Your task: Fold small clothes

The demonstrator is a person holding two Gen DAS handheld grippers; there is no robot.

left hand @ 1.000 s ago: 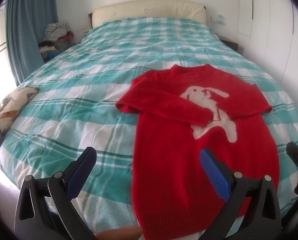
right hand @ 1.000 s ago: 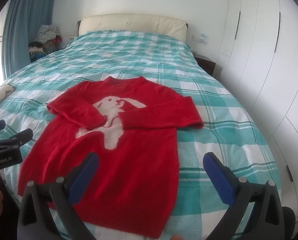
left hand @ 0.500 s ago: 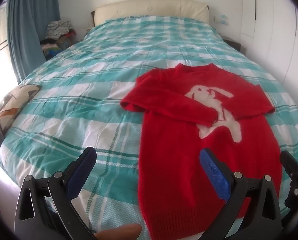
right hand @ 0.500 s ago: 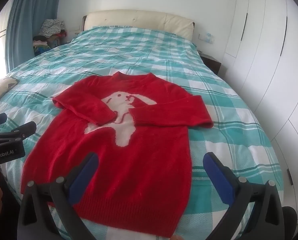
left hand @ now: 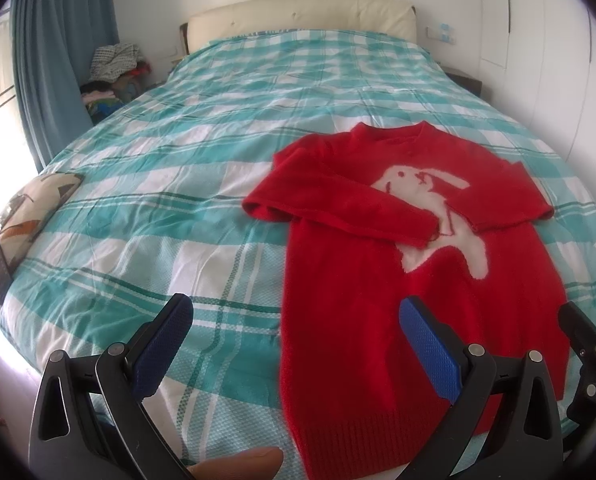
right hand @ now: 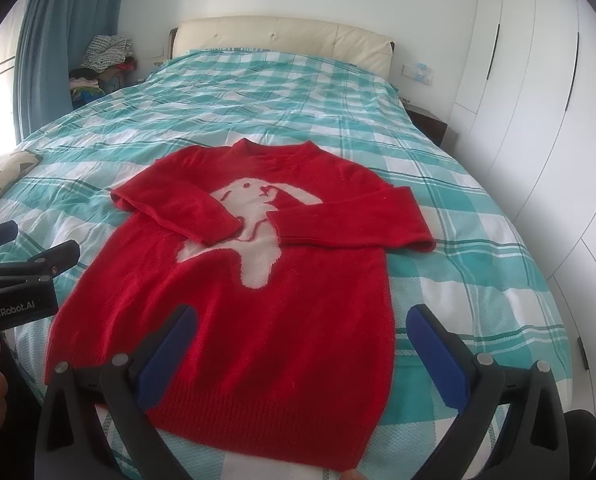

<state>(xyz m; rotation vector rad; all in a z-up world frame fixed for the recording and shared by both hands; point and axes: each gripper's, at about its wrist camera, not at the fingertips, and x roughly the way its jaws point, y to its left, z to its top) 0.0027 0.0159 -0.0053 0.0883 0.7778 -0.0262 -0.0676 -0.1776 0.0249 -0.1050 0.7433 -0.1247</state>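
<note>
From your left wrist camera, the red sweater (left hand: 410, 280) lies face up on the checked bedspread (left hand: 169, 208), near the foot of the bed and off to the right of your left gripper (left hand: 293, 320); its fingers (left hand: 165, 344) are spread wide with nothing between them, hovering above the bedspread just beside the sweater's lower edge. Both sleeves are already laid in across the chest, the cuffs lying on the white rabbit (left hand: 426, 204); the body below them is at full length and the ribbed hem (left hand: 362, 440) is flat, so I judge the sleeve folds done and the bottom-to-top fold not yet begun. A fingertip of yours shows at the bottom edge; a pile of clothes (left hand: 113, 60) sits by the curtain, well apart from the work.

From your right wrist camera, the sweater (right hand: 265, 312) fills the middle of the view, neckline toward the headboard (right hand: 281, 36); your right gripper (right hand: 302, 340) hangs over the lower half with its fingers (right hand: 434, 348) wide apart, gripping nothing. The left sleeve (right hand: 177, 208) and right sleeve (right hand: 354, 220) cross the chest, their cuffs close together over the rabbit. Your other gripper shows at the left edge, level with the sweater's side. What seems left is taking the hem corners and bringing them up to the shoulders; perhaps a second fold after that.
</note>
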